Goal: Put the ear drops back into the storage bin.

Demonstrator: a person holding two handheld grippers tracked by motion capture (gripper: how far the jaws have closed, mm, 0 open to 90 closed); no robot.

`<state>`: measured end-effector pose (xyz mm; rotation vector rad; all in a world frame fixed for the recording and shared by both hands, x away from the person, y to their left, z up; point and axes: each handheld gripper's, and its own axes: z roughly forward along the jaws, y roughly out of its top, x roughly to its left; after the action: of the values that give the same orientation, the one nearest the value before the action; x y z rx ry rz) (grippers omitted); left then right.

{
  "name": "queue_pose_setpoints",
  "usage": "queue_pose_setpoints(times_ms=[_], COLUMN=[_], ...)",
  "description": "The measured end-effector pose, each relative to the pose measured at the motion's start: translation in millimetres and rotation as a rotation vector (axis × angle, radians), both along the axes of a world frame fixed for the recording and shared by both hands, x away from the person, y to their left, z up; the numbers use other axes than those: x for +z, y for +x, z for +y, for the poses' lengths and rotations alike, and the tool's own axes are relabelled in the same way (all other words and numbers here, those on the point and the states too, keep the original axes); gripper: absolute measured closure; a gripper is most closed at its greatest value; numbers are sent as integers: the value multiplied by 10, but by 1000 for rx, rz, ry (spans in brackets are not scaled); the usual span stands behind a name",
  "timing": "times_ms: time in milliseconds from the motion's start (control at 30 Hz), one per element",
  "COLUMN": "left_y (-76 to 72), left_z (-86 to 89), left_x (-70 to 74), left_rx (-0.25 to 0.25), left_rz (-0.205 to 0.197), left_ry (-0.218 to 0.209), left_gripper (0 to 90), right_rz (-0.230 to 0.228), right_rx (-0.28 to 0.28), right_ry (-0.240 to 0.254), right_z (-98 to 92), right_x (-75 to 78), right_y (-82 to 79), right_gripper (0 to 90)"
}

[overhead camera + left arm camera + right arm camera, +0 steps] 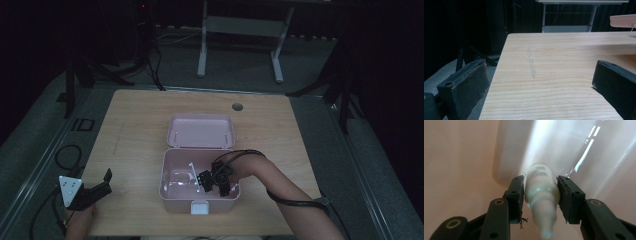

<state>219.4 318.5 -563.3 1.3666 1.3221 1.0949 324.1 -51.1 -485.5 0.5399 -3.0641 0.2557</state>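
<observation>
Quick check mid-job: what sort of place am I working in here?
Probably a lab or recording studio, not a home: a bare wooden table with a cable hole, dark curtained surroundings, cables on grey floor, and a white desk frame behind.

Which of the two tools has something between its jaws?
The right tool, down inside the pink box, grips a small white bottle. The left tool sits open over the table.

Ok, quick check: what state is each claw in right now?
Left claw: open, nothing between its jaws, over the table.
Right claw: closed on a small white bottle, inside the pink box.
</observation>
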Motion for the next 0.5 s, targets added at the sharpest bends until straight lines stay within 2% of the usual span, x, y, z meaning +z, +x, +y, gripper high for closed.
queue_pose_setpoints(times_ms=[267,333,433,500], left_y=[1,2,2,2], left_z=[-1,-1,-2,-2], left_x=[0,0,0,0], left_rx=[-1,-1,-1,-1], left_rz=[1,1,1,1], left_ry=[0,1,1,1], left_gripper=[5,5,4,4], right_rz=[-17,-21,-31,-46], right_rx=[-17,-23,-39,-49], right_ry=[40,63,103,129], right_z=[-35,-48,-67,-80], right_x=[187,244,345,416], right_y=[26,34,43,49], right_gripper=[545,532,492,424])
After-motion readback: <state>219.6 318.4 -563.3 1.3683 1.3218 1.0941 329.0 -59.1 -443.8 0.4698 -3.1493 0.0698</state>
